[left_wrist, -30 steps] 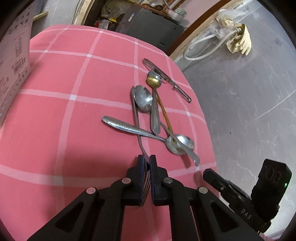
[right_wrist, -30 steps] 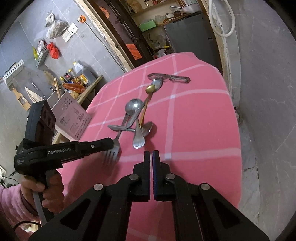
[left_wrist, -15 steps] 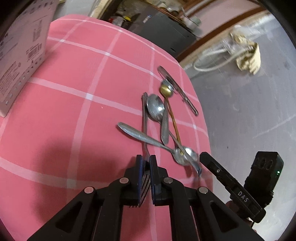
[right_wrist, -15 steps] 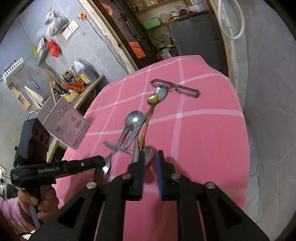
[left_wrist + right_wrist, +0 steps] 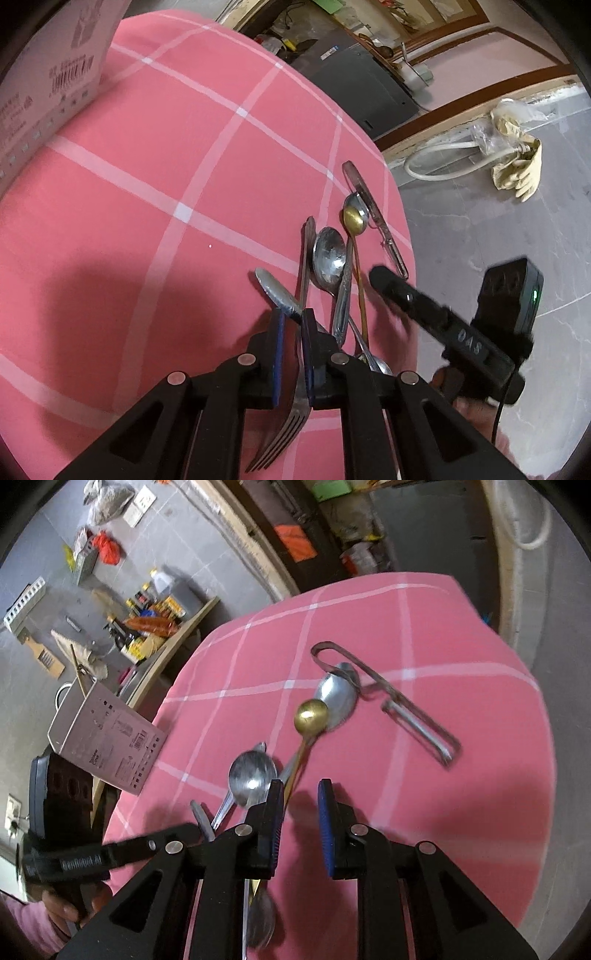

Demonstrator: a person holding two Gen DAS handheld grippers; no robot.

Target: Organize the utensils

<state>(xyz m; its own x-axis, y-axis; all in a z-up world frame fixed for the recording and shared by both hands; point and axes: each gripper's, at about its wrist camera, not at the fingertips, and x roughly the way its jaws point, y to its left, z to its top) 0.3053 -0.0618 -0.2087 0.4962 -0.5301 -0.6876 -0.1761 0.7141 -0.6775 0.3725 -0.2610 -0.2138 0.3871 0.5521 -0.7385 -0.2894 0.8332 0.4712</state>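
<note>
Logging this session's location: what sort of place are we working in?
Probably a home utility or storage room, not a tidy kitchen: bare grey tiled floor, cluttered shelf of bottles and packets, coiled hose by the wall. Utensils lie on a pink checked tablecloth.

Fork (image 5: 295,384) neck hidden between left gripper (image 5: 291,325) fingers. Spoon (image 5: 260,923) bowl blurred, half covered beneath right gripper (image 5: 301,794). Box (image 5: 48,85) cut off at upper left edge. Print unreadable.
</note>
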